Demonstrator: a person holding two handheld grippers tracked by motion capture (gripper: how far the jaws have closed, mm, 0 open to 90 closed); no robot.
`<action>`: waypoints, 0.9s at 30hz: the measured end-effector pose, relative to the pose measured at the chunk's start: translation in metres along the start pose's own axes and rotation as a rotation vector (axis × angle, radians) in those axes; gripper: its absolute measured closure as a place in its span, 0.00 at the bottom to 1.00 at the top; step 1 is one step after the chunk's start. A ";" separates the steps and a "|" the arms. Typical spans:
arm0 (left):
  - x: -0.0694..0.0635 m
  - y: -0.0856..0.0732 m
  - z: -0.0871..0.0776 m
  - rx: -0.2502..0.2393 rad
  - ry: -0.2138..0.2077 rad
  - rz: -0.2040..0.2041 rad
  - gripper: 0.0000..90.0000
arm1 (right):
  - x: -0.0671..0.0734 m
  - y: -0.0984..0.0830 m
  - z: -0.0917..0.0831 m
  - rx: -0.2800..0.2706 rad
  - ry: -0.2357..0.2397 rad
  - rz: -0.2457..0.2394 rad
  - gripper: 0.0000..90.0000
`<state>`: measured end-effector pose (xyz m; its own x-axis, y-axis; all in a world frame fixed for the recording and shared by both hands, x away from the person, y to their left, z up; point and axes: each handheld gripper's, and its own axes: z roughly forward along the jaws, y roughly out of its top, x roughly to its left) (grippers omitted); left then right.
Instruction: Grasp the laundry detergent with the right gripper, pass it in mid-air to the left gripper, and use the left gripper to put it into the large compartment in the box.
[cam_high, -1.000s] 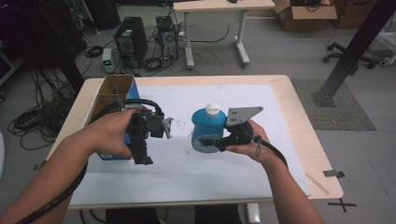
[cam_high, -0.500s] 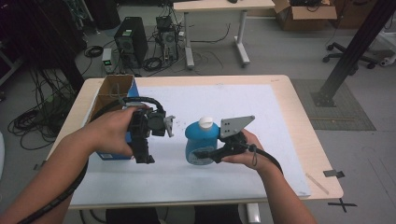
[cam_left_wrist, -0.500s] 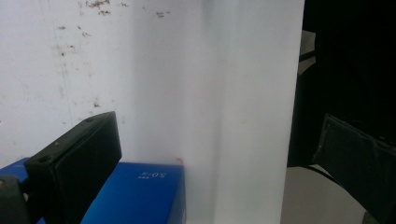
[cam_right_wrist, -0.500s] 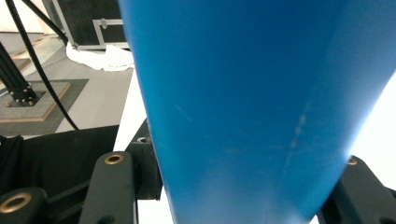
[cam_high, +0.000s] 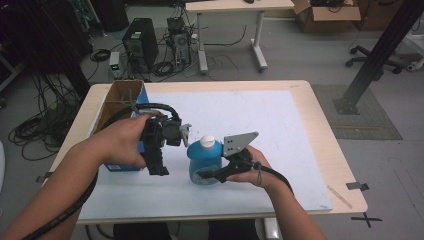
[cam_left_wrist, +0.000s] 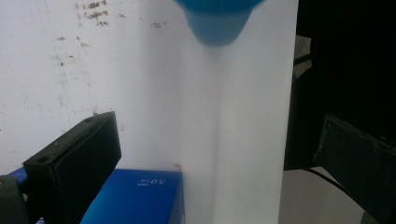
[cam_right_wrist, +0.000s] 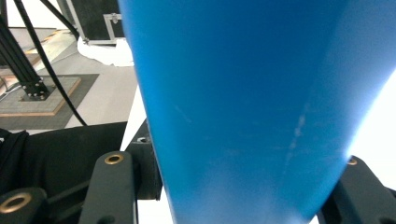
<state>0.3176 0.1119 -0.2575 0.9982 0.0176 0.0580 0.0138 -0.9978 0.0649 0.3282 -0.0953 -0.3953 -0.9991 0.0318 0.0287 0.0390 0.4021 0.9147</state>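
A blue bottle (cam_high: 204, 161) with a white cap (cam_high: 207, 141) stands upright near the middle of the white mat (cam_high: 255, 112). My right gripper (cam_high: 209, 177) is shut on its lower body, coming in from the right. In the right gripper view the bottle (cam_right_wrist: 243, 102) stands between the two black jaws, which press on its sides. My left gripper (cam_high: 156, 168) hangs just left of the bottle, pointing down at the mat. Its jaws stand wide apart and open (cam_left_wrist: 217, 156) with nothing between them. The bottle's lower part (cam_left_wrist: 217, 18) shows at the top of the left gripper view.
An open cardboard box with blue sides (cam_high: 119, 102) sits at the table's left edge; its blue corner (cam_left_wrist: 135, 196) lies under the left gripper. The mat covers most of the wooden table (cam_high: 325, 145). Computers, cables and another table stand on the floor behind.
My right gripper has carried the blue bottle left and toward the table's front, lower and closer to the left gripper. The left gripper has barely moved.
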 end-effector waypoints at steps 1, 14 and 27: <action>0.000 0.000 0.000 0.000 -0.001 0.000 0.00 | 0.001 -0.001 0.005 0.003 0.005 0.001 0.49; -0.002 0.005 0.000 0.004 -0.005 0.007 0.00 | 0.007 0.002 0.036 0.013 0.033 -0.015 0.49; -0.004 0.010 0.002 0.002 -0.004 0.016 0.00 | 0.008 0.007 0.049 0.027 0.040 -0.027 0.49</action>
<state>0.3135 0.1019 -0.2587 0.9985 0.0010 0.0552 -0.0024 -0.9981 0.0616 0.3210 -0.0470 -0.4082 -0.9997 -0.0159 0.0204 0.0117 0.4270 0.9042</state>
